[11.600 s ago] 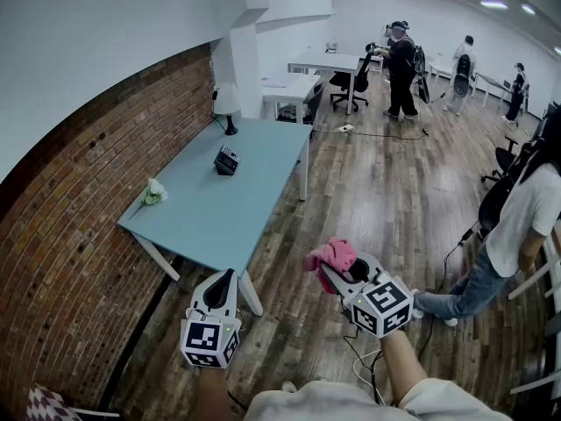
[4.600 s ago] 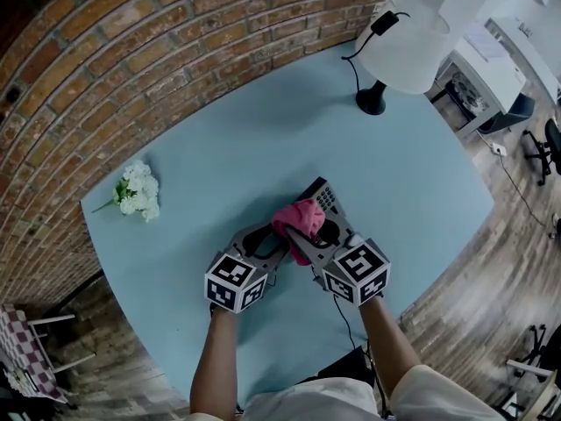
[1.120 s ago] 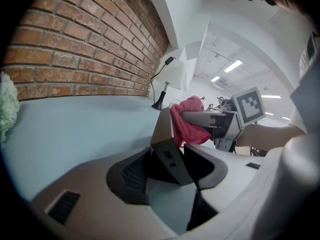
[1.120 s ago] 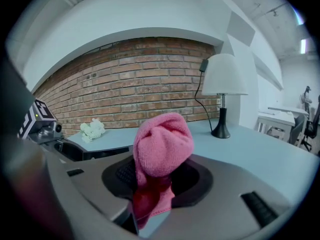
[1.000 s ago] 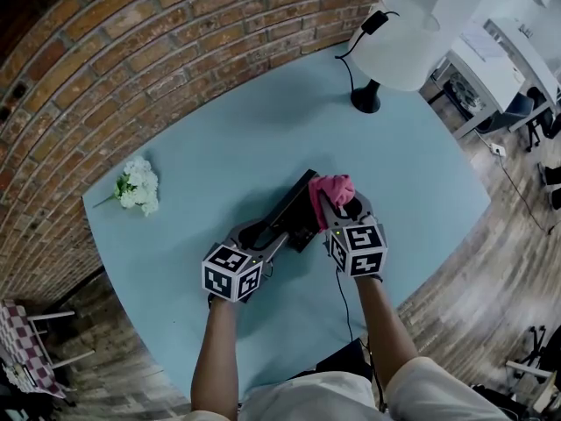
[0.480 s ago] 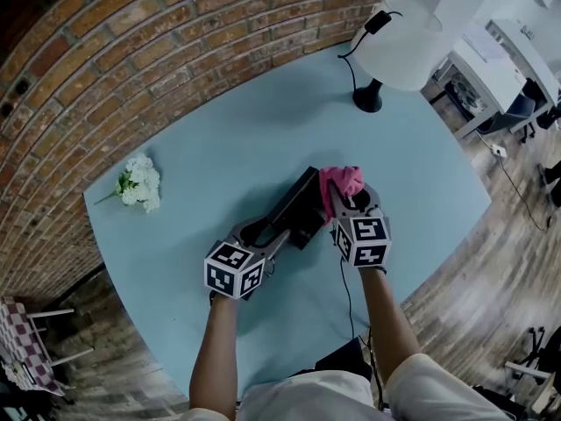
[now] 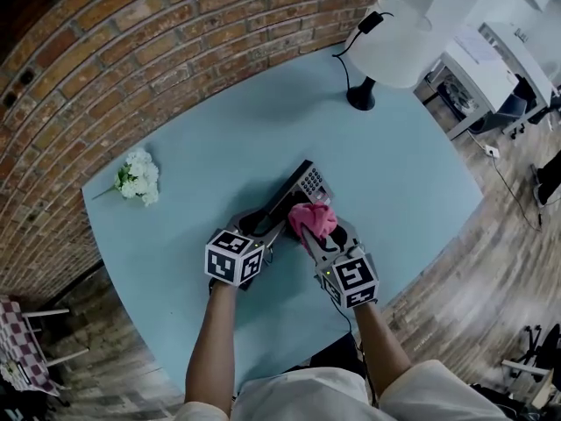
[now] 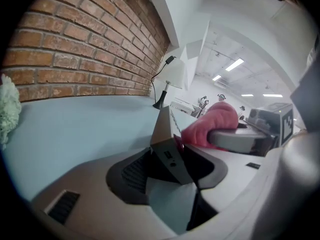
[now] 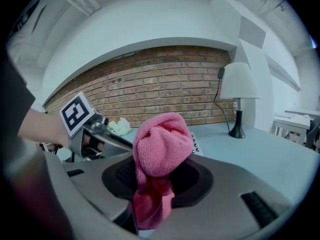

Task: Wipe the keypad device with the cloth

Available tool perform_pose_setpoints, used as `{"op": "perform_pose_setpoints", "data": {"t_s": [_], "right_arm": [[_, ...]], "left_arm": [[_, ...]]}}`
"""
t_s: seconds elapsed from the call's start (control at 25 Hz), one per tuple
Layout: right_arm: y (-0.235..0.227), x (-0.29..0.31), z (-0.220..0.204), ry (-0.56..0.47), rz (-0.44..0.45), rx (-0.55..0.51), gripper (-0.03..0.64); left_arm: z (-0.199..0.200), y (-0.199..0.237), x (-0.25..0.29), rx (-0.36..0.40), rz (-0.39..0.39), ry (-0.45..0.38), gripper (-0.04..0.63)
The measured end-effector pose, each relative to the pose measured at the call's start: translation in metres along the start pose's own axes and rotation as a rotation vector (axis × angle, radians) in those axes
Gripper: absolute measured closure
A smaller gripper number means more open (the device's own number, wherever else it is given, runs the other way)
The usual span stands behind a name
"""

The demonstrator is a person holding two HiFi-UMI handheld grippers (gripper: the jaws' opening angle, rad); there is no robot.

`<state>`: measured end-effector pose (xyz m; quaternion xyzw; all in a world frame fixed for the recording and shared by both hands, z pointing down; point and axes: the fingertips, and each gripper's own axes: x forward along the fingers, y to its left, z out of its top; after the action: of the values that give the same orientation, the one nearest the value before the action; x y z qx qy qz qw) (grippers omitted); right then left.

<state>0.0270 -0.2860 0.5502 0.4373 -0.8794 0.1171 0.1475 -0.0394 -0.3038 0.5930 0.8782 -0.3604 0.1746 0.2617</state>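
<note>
Dark wedge-shaped keypad device (image 7: 296,189) sits mid-table, its near end clamped in the left gripper (image 7: 267,220). Right gripper (image 7: 308,231) jaws are closed on a bunched pink cloth (image 7: 314,217), just near of the keys. Pale blue table (image 7: 219,139) stands against a red brick wall (image 7: 131,51). White-shaded lamp (image 7: 390,33) far right, white flower bunch (image 7: 138,175) left, wood plank floor (image 7: 491,235) right. Only head view shows the keys. Only left gripper view shows the device's end face.

One keypad device (image 7: 303,182), one cloth (image 7: 313,220), one lamp (image 7: 394,29), one flower bunch (image 7: 138,176).

Clamping a bunched pink cloth (image 9: 161,144) in the right gripper (image 9: 157,178). Hiding most of the keypad device (image 9: 195,145) just behind it.
</note>
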Motion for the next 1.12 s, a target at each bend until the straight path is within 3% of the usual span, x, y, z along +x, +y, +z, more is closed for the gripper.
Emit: {"op": "perform_pose_setpoints", "data": {"t_s": [0.2, 1.12], "right_arm": [[0.031, 0.007, -0.016, 0.065, 0.082, -0.032, 0.46], [-0.003, 0.027, -0.016, 0.038, 0.043, 0.11, 0.456]], "left_arm": [[0.0, 0.0, -0.001, 0.01, -0.006, 0.008, 0.348], [0.0, -0.002, -0.002, 0.058, -0.031, 0.017, 0.348]]}}
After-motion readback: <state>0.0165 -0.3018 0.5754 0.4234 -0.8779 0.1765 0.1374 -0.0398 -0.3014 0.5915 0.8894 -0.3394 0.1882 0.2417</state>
